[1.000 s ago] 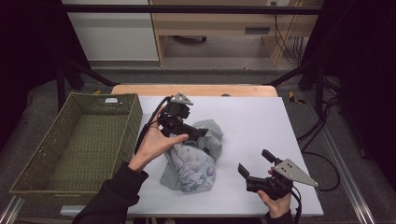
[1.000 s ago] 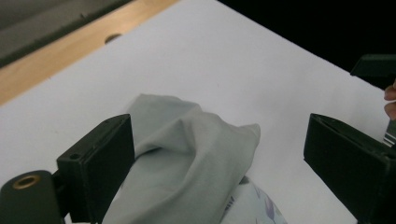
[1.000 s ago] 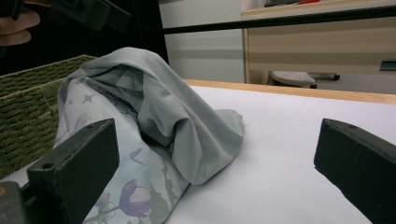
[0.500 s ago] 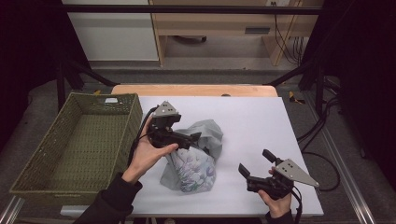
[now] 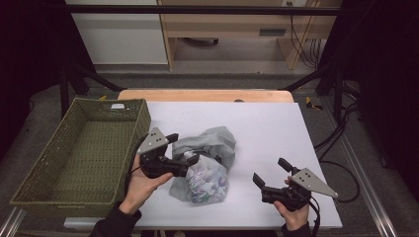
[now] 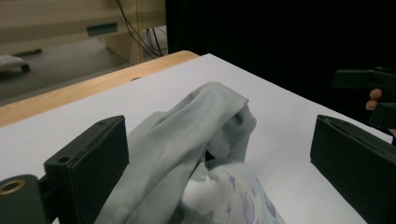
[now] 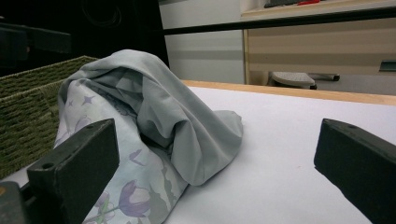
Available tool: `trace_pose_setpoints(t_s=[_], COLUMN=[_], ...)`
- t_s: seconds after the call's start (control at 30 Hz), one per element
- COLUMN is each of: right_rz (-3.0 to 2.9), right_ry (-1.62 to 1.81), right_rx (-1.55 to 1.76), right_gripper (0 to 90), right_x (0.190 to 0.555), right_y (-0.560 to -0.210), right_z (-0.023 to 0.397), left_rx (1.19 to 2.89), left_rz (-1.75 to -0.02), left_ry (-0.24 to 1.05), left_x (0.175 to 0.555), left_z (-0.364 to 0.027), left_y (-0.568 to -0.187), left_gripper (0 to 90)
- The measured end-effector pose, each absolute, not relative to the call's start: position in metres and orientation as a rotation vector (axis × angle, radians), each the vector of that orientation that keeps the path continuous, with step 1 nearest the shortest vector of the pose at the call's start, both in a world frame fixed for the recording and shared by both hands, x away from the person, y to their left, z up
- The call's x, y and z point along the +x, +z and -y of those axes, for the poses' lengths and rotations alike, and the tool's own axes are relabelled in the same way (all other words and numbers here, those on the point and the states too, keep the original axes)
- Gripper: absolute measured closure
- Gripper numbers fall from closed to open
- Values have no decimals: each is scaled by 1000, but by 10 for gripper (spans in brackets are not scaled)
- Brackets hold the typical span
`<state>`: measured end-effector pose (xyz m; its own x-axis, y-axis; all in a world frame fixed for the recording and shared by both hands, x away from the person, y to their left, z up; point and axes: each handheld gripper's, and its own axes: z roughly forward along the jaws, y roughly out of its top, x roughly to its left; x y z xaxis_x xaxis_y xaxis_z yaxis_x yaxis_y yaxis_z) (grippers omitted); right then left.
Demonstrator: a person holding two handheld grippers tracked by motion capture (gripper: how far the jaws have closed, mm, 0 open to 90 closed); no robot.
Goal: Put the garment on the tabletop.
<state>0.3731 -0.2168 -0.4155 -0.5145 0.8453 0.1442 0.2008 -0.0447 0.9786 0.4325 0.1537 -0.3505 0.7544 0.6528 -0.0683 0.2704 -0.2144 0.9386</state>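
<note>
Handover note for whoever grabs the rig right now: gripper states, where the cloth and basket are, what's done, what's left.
Left gripper: open, jaws on either side of the crumpled cloth, nothing clamped.
Right gripper: open, empty, low over the table to the right of the cloth, apart from it.
Cloth: grey with a floral-print part, bunched mid-table.
Basket: green wicker, at the left edge, nothing in it.
Done: left gripper lined up on the cloth.
Left: probably close, lift, drop it in the basket.

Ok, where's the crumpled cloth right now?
In the high view the cloth lies left of centre on the white table, just right of the basket, with the left tool at it.
</note>
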Motion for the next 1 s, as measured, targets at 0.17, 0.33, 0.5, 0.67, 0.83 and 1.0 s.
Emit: trace_pose_setpoints(t_s=[0.17, 0.33, 0.5, 0.67, 0.83, 1.0], right_rz=[-1713, -1721, -1719, -1724, -1729, -1726], right_ry=[1600, 1604, 1602, 1601, 1599, 1604], right_rx=[1111, 1111, 1107, 1115, 1106, 1122], right_gripper=[3, 3, 3, 3, 3, 3], right_x=[373, 373, 373, 373, 372, 372], right_y=[-415, -415, -416, -417, -417, -418], right_z=[217, 217, 217, 217, 218, 219], left_rx=[1780, 1742, 1715, 1698, 1684, 1674], left_rz=[-729, -770, -792, -830, -842, -859], left_ry=[426, 436, 469, 464, 470, 488], left_x=[416, 403, 390, 388, 385, 384], left_z=[-168, -186, -203, -213, -222, -229], left_y=[-363, -371, -378, -383, -384, -386], left_gripper=[37, 33, 32, 24, 26, 27])
